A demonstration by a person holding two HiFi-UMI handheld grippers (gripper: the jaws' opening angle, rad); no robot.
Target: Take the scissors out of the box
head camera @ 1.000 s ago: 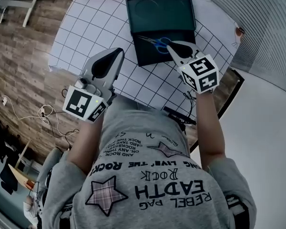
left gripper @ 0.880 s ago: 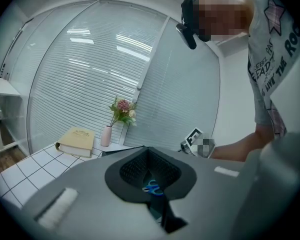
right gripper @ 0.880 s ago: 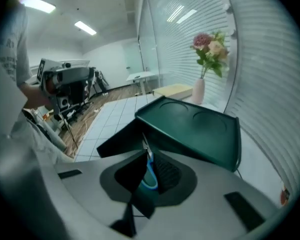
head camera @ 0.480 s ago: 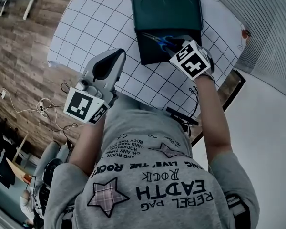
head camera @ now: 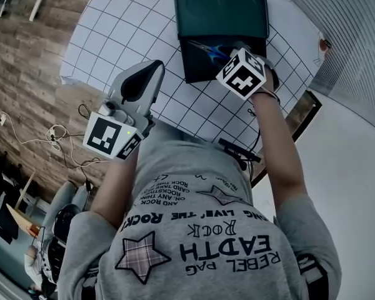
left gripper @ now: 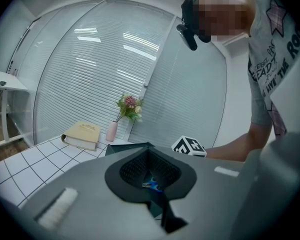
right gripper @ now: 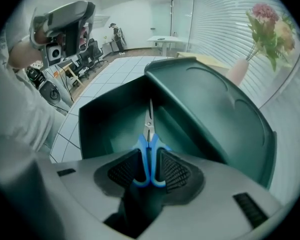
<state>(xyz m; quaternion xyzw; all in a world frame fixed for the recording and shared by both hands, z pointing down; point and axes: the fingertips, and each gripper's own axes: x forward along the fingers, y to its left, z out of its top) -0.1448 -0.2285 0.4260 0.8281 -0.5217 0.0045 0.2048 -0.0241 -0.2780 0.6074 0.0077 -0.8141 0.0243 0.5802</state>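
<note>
**Left gripper.** The left gripper (head camera: 151,69) hovers over the table (head camera: 122,24), well to the left of the box (head camera: 192,74) and on the person's side of it. It is in much the same place as a second ago. Its jaws stand apart with nothing between them, and it takes no part in the work at this moment.

**Box and contents.** The box sits open on the table with its lid (head camera: 222,11) folded back on the far side. The scissors (right gripper: 149,121) lie inside the box on its floor. The blades point toward the lid and the blue handles (right gripper: 143,156) point toward the near wall. They are not yet lifted.

**Right gripper.** This is where the change lies. A second ago the right gripper (right gripper: 149,170) was level at the box's near right edge. It is now tipped steeply down into the box, with its marker cube (head camera: 240,74) over the near right corner. Its jaws have just been opening and now stand wide, one on each side of the blue handles. The pads flank the handles closely, but no squeeze on them shows.

**Assessment.** The approach looks finished and the gripper is aligned for the pick. What remains is to close on the handles and lift the scissors clear of the box. The main risk is that the thin handles slip or pivot between the pads as they close.
</note>
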